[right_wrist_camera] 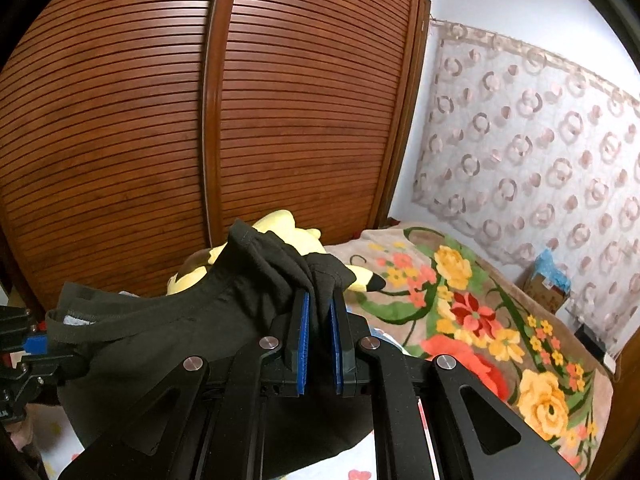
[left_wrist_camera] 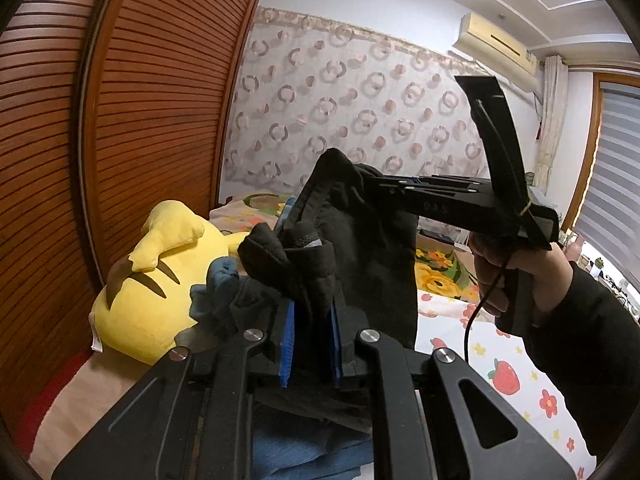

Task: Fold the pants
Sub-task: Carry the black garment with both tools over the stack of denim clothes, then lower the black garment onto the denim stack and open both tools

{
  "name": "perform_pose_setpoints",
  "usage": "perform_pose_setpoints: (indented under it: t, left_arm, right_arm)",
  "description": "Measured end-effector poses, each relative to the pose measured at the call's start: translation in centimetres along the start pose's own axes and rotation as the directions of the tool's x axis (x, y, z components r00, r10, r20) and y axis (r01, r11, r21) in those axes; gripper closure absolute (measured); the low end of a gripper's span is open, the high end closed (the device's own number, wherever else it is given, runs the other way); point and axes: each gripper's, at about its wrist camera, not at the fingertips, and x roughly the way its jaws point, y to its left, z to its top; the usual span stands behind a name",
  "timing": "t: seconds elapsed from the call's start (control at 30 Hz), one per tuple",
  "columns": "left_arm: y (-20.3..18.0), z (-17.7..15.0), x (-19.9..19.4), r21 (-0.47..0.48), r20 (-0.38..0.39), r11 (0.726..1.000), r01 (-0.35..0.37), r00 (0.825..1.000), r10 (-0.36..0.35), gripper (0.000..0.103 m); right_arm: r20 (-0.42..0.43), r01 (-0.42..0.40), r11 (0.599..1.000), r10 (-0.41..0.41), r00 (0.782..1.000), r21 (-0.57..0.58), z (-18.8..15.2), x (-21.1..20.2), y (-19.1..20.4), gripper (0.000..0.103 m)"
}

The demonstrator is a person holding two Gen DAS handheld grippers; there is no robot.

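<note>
The black pants [left_wrist_camera: 372, 240] hang in the air above the bed, held at the waistband between both grippers. My left gripper [left_wrist_camera: 310, 300] is shut on a bunched part of the waistband between its blue pads. My right gripper [left_wrist_camera: 372, 186] shows in the left wrist view from the side, shut on the other end of the waistband, with a hand on its handle. In the right wrist view the right gripper [right_wrist_camera: 319, 300] clamps a fold of the pants [right_wrist_camera: 180, 320], and the left gripper [right_wrist_camera: 44, 350] grips the waistband at the far left.
A yellow plush toy [left_wrist_camera: 156, 280] lies on the bed by the brown slatted wardrobe [left_wrist_camera: 120, 120]. Blue clothes [left_wrist_camera: 216, 292] lie under the left gripper. A floral blanket [right_wrist_camera: 480, 320] covers the bed. A patterned curtain [left_wrist_camera: 360, 100] hangs behind.
</note>
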Motion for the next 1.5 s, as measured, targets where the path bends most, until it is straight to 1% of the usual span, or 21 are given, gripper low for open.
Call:
perform_pose_setpoints:
  t: [0.1, 0.17, 0.4, 0.43, 0.47, 0.5, 0.53, 0.57, 0.6, 0.63, 0.67, 0.7, 0.8, 0.9, 0.97, 1.07, 1.2, 1.33, 1.4, 1.5]
  left_arm:
    - [0.1, 0.1, -0.5, -0.005, 0.014, 1.0, -0.016, 1.0, 0.016, 0.087]
    - [0.3, 0.2, -0.7, -0.011, 0.019, 1.0, -0.011, 1.0, 0.012, 0.087]
    - [0.4, 0.5, -1.0, -0.009, 0.025, 1.0, -0.018, 1.0, 0.018, 0.087]
    - [0.4, 0.5, -1.0, -0.007, 0.028, 1.0, -0.016, 0.999, 0.016, 0.087]
    - [0.4, 0.5, -1.1, -0.005, 0.03, 1.0, -0.015, 0.999, 0.015, 0.087]
    - [0.5, 0.6, -1.1, -0.004, 0.034, 1.0, -0.016, 0.999, 0.016, 0.083]
    - [0.5, 0.7, -1.2, -0.001, 0.04, 1.0, -0.02, 0.999, 0.02, 0.081]
    - [0.6, 0.8, -1.3, 0.001, 0.049, 1.0, -0.025, 0.999, 0.024, 0.076]
    - [0.6, 0.9, -1.4, 0.004, 0.054, 1.0, -0.03, 0.998, 0.03, 0.072]
    - [0.6, 0.9, -1.5, 0.006, 0.059, 0.999, -0.031, 0.998, 0.031, 0.069]
    - [0.6, 1.0, -1.6, 0.008, 0.062, 1.0, -0.027, 0.998, 0.027, 0.061]
    - [0.5, 1.1, -1.6, 0.013, 0.062, 1.0, -0.026, 0.998, 0.025, 0.056]
    - [-0.1, 1.3, -1.3, 0.052, 0.054, 0.998, -0.03, 0.998, 0.027, 0.055]
    - [-0.7, 1.1, -0.7, 0.086, 0.036, 0.996, -0.032, 0.999, 0.029, 0.055]
    - [-0.8, 0.7, 0.1, 0.104, 0.0, 0.994, -0.044, 0.999, 0.045, 0.055]
    - [-0.4, -0.2, 1.3, 0.114, -0.049, 0.99, -0.081, 0.995, 0.087, 0.055]
    - [0.4, -1.0, 1.8, 0.113, -0.082, 0.987, -0.113, 0.989, 0.122, 0.055]
    - [1.0, -1.3, 2.1, 0.104, -0.099, 0.987, -0.12, 0.986, 0.131, 0.055]
    - [1.1, -1.3, 2.2, 0.1, -0.104, 0.988, -0.12, 0.986, 0.13, 0.055]
    - [1.0, -1.2, 2.1, 0.098, -0.107, 0.988, -0.12, 0.986, 0.13, 0.055]
  right_arm:
    - [-0.005, -0.003, 1.0, 0.003, 1.0, 0.007, 0.2, 0.1, 0.2, 0.093]
    - [-0.003, 0.005, 1.0, -0.005, 1.0, 0.005, 0.6, 0.5, 0.5, 0.093]
    - [-0.004, -0.012, 1.0, 0.012, 1.0, 0.014, 0.8, 0.6, 0.8, 0.093]
    - [-0.008, -0.008, 1.0, 0.008, 1.0, 0.02, 0.8, 0.6, 0.7, 0.091]
    - [-0.015, -0.004, 1.0, 0.004, 1.0, 0.027, 0.8, 0.7, 0.5, 0.086]
    - [-0.02, 0.003, 0.999, -0.002, 1.0, 0.044, 0.9, 0.7, 0.3, 0.083]
    - [-0.02, 0.003, 0.998, -0.002, 1.0, 0.064, 0.9, 0.6, 0.0, 0.078]
    - [-0.014, -0.003, 0.997, 0.004, 1.0, 0.075, 1.0, 0.4, -0.1, 0.071]
    - [-0.004, -0.002, 0.997, 0.002, 1.0, 0.078, 1.1, 0.2, -0.2, 0.069]
    - [0.003, 0.011, 0.997, -0.011, 1.0, 0.077, 1.1, -0.1, -0.3, 0.067]
    - [0.006, 0.022, 0.997, -0.022, 1.0, 0.078, 1.1, -0.3, -0.5, 0.067]
    - [0.005, 0.019, 0.997, -0.02, 1.0, 0.08, 1.0, -0.4, -0.5, 0.067]
    - [-0.005, 0.005, 0.996, -0.005, 1.0, 0.089, 0.2, -1.1, -0.7, 0.067]
    - [-0.034, -0.028, 0.994, 0.032, 0.999, 0.108, -0.9, -1.0, -1.1, 0.067]
    - [-0.059, -0.048, 0.992, 0.055, 0.997, 0.12, -1.5, -0.4, -1.5, 0.067]
    - [-0.095, -0.061, 0.989, 0.074, 0.993, 0.138, -2.0, 1.0, -2.1, 0.067]
    - [-0.118, -0.043, 0.984, 0.064, 0.991, 0.173, -1.8, 2.9, -3.1, 0.067]
    - [-0.129, -0.013, 0.977, 0.04, 0.991, 0.211, -1.8, 4.5, -4.4, 0.067]
    - [-0.128, -0.021, 0.971, 0.053, 0.99, 0.237, -1.8, 4.8, -4.5, 0.067]
    - [-0.116, -0.016, 0.969, 0.046, 0.992, 0.247, -2.1, 4.2, -4.2, 0.067]
